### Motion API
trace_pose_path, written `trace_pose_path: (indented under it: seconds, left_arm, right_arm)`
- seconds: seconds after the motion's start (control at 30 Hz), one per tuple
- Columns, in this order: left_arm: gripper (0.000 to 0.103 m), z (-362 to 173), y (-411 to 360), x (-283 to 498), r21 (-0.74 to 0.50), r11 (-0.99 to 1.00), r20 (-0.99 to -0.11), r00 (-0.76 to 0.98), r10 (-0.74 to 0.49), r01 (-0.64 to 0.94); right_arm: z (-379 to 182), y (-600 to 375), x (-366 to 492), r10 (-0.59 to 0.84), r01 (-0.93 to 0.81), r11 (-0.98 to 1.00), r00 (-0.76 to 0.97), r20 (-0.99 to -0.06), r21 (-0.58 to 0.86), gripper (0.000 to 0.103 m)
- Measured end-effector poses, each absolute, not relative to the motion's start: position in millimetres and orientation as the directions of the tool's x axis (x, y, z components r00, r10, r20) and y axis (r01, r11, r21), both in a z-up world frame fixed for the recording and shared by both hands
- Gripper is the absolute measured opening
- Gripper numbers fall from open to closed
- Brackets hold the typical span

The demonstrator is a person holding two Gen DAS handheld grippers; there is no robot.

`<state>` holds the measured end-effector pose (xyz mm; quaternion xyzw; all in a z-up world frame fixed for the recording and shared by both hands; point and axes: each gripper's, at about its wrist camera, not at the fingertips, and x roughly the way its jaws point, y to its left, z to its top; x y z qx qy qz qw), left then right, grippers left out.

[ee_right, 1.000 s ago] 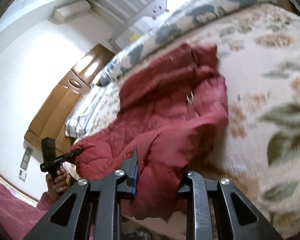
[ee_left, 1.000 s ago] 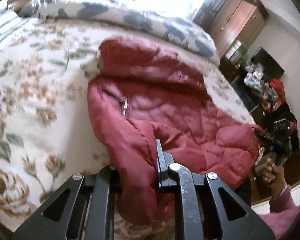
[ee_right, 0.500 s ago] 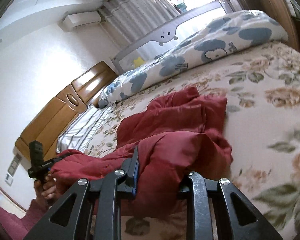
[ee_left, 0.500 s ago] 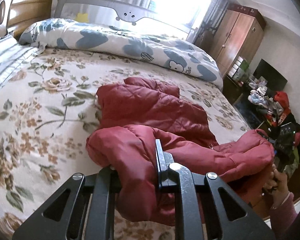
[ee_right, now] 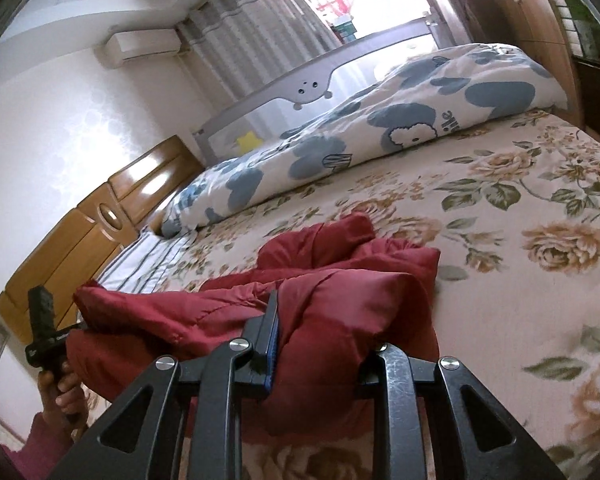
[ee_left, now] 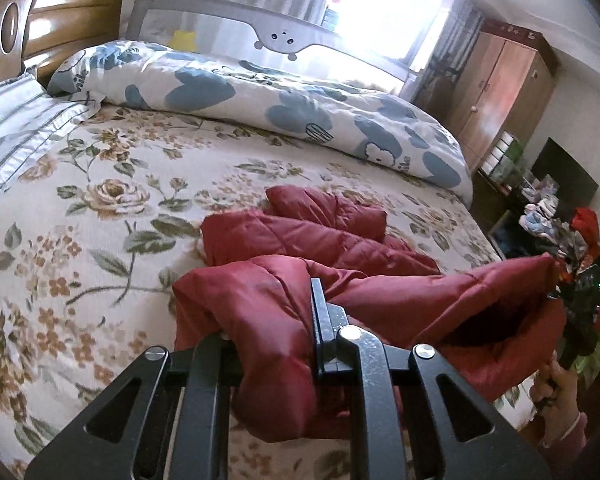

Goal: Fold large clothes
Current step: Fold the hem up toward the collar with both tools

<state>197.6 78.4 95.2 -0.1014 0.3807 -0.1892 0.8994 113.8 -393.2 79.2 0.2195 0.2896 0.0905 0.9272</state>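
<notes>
A dark red quilted puffer jacket (ee_left: 332, 240) lies on a bed covered by a cream bedspread printed with brown roses and green leaves (ee_left: 100, 208). Its far part rests flat on the bedspread, while its near edge is lifted off the bed and stretched in a fold between the two grippers.

The left gripper (ee_left: 276, 340), a black metal tool with two fingers, is clamped on one bunched corner of the jacket; the red fabric bulges between and over its fingers and hangs below them. The right gripper (ee_right: 324, 336) is closed the same way on the other corner, the cloth pinched between a blue-edged finger (ee_right: 271, 336) and the opposite one. The raised edge between them sags slightly and shows a dark opening on the right in the left wrist view.

In each wrist view the person's other hand appears at the frame edge: the right hand (ee_left: 556, 384) in a pink sleeve, and the left hand (ee_right: 60, 392) around a black handle.

Beyond the jacket, a white duvet with blue heart shapes (ee_left: 260, 96) lies rolled along the far side of the bed, in front of a grey bed rail (ee_left: 236, 20). A wooden headboard (ee_right: 92, 220) and a striped pillow (ee_left: 16, 128) are at one end, a brown wooden wardrobe (ee_left: 500, 84) at the other.
</notes>
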Motion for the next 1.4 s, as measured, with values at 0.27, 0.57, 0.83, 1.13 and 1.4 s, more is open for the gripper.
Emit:
trace_pose_path:
  seconds: [0.27, 0.57, 0.83, 1.13, 1.4]
  left_arm:
    - [0.015, 95, 60, 235, -0.260, 0.935, -0.665, 0.658, -0.354, 0.239]
    - [0.015, 79, 43, 280, -0.190, 0.959, -0.696, 0.661, -0.281, 0.209]
    - [0.015, 55, 29, 320, -0.157, 0.973, -0.731, 0.643, -0.230, 0.169]
    - [0.018, 21, 13, 355, -0.110, 0.984, -0.772, 0.612, -0.173, 0.139]
    - [0.020, -10, 9, 378, -0.125, 0.987, -0.800, 0.578, -0.161, 0.103]
  right_arm:
    - [74, -402, 154, 0.239, 0.019, 0.896, 0.823, -0.516, 0.444, 0.022]
    - [56, -408, 198, 0.171, 0.082, 0.910, 0.818, -0.549, 0.406, 0.022]
    - [35, -411, 238, 0.122, 0.141, 0.914, 0.797, -0.592, 0.379, 0.022]
    - [1, -418, 273, 0.085, 0.209, 0.905, 0.764, -0.639, 0.371, 0.022]
    - [-33, -422, 299, 0.079, 0.260, 0.887, 0.730, -0.679, 0.382, 0.023]
